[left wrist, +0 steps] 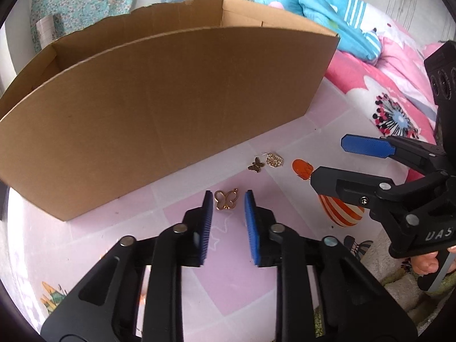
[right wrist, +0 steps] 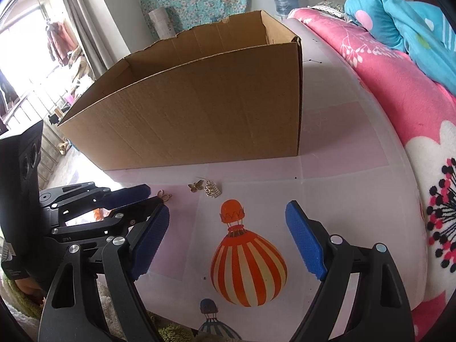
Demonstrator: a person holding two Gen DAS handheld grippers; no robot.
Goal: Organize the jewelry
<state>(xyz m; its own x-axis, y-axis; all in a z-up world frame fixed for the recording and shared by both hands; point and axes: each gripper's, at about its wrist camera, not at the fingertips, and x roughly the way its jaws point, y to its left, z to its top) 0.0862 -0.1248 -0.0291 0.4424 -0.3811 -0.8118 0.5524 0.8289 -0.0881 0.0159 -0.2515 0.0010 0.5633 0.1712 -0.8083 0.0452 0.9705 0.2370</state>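
Left hand-held gripper (left wrist: 228,199) brackets a gold open-wire butterfly charm (left wrist: 225,200) on the table (left wrist: 182,279), blue pads narrowed but not pressing it. Beyond lie a darker butterfly charm (left wrist: 256,165) and a gold filigree piece (left wrist: 275,159), near the cardboard box (left wrist: 159,108). Right hand-held gripper (right wrist: 228,228) hangs wide apart, empty.

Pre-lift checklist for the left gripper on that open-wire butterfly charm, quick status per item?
1. Gold open-wire butterfly charm between the jaws of the left gripper: ok.
2. Pads pressing on the charm: not ok, gaps show on both sides.
3. Small solid gold butterfly charm and gold lattice charm clear of the jaws: ok.
4. Right gripper open, holding nothing, off to the side: ok.
5. Open brown cardboard box upright, top open: ok.
6. Box contents: cannot tell.
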